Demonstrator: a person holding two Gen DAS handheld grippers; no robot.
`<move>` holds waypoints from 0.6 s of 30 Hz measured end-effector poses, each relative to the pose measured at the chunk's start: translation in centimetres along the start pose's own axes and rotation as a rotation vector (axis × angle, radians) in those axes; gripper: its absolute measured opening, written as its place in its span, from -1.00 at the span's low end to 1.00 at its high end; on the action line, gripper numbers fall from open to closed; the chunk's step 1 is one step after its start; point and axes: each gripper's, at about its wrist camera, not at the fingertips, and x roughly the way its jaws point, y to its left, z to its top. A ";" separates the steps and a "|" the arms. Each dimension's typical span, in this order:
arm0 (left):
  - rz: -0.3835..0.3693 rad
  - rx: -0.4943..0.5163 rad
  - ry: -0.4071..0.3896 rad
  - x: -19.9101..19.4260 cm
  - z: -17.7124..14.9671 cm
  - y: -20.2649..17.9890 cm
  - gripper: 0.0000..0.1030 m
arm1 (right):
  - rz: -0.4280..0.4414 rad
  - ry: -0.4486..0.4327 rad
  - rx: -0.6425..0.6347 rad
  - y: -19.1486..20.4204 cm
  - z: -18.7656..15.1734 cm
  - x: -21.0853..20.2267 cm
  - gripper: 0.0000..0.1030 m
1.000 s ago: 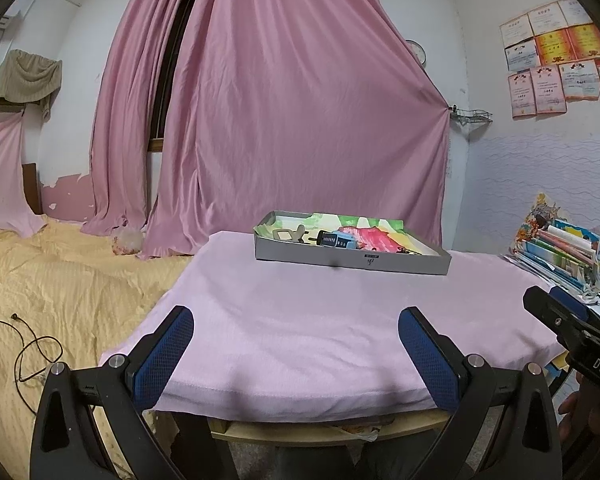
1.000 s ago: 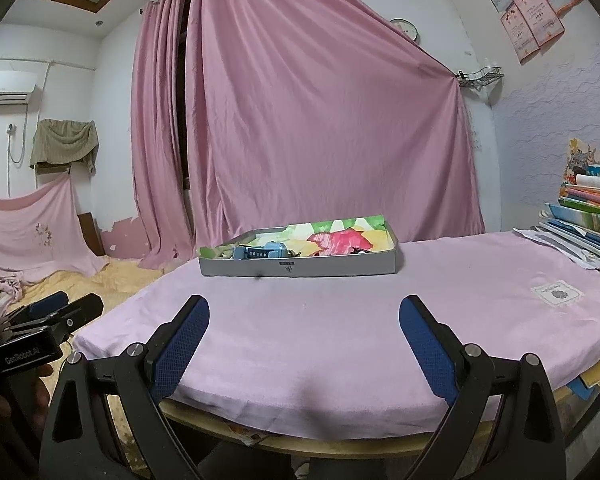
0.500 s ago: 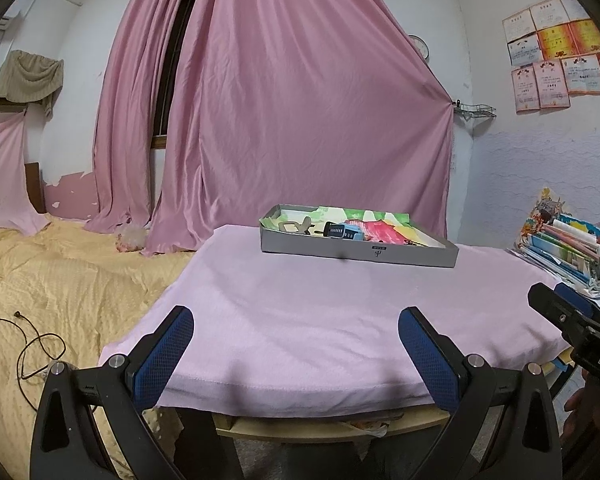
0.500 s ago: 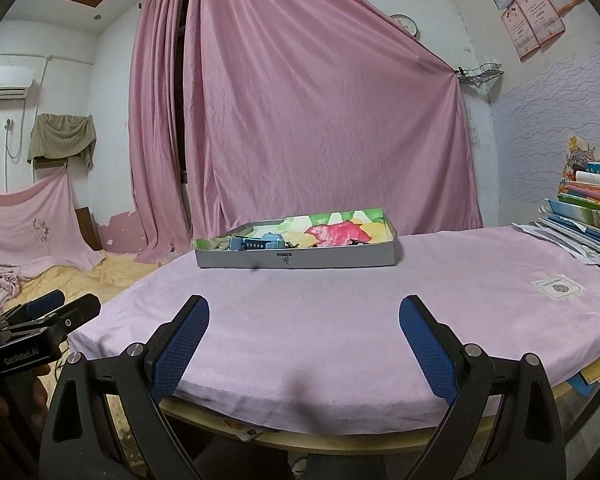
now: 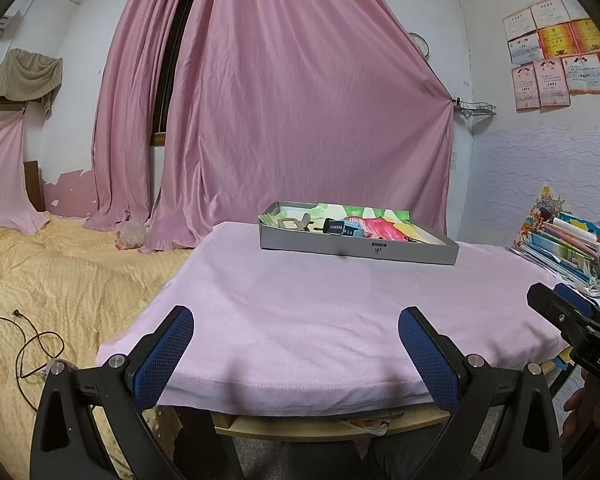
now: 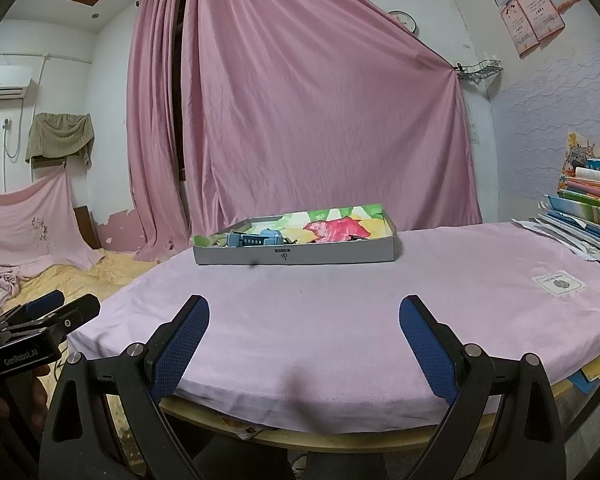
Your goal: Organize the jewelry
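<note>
At the bottom of the left wrist view, the left gripper [image 5: 296, 344] has its jaws spread wide and empty over the near edge of the desk [image 5: 300, 300], which is draped in pink cloth. Above centre sits the grey tray [image 5: 360, 247], holding a blue watch [image 5: 346, 227] and other small pieces (too small to name). The right gripper [image 5: 572, 324] pokes in at the right edge.

In the right wrist view, the right gripper [image 6: 304, 340] likewise has its jaws wide apart, gripping nothing. The tray [image 6: 296, 254] lies at mid-frame, well apart from it; a book stack [image 6: 588, 216] sits at the right edge.
</note>
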 end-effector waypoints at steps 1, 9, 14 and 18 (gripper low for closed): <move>0.000 0.000 0.001 0.0 0.0 0.0 1.00 | 0.000 0.000 0.000 0.0 0.0 0.0 0.82; 0.001 0.001 0.001 0.0 0.0 0.0 1.00 | 0.000 0.000 0.000 0.0 0.0 0.0 0.82; 0.000 0.000 0.001 0.0 -0.1 0.0 1.00 | 0.000 0.000 0.000 0.0 0.0 0.0 0.82; 0.001 0.001 0.000 0.0 -0.1 0.0 1.00 | 0.000 0.000 0.000 0.0 0.0 0.0 0.82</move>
